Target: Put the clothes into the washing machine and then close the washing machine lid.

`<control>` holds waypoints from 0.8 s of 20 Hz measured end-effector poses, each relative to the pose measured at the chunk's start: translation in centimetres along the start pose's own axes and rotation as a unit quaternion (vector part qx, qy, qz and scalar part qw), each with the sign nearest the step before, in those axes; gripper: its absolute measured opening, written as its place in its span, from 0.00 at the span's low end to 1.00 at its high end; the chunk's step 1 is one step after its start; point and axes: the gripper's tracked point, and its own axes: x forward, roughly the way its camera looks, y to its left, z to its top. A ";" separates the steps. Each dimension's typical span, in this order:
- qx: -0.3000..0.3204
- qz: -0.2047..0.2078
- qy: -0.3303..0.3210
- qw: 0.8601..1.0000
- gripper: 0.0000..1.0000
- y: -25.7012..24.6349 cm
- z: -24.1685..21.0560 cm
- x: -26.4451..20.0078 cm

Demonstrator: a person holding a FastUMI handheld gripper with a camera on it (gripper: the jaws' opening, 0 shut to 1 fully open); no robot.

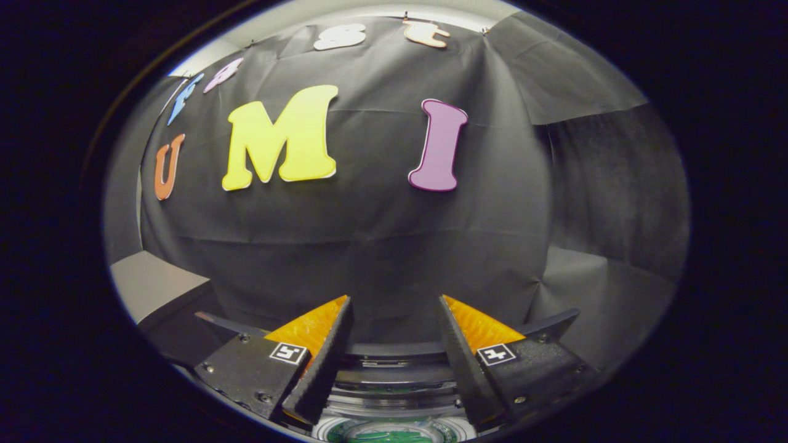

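Between the spread fingers of the gripper (394,301), nothing is held; it stands released and empty, facing the black cloth wall (369,246). Directly beneath the fingers sits the washing machine (394,369), its round top opening partly visible, with something green (394,435) showing inside. Whether that is clothing cannot be determined. A grey surface (154,283) lies off to the left.

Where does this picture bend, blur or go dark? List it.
Gripper view: fisheye bulges the cloth wall outward, its folds curving; light is brightest along the top, falling into shadow low and to the right; the open gripper is sharp, fingers apart and holding nothing; the washing machine rim below them is dim, with some glare on its rings.
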 end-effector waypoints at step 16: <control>0.004 -0.008 -0.036 0.999 0.86 0.0 0.4 -0.2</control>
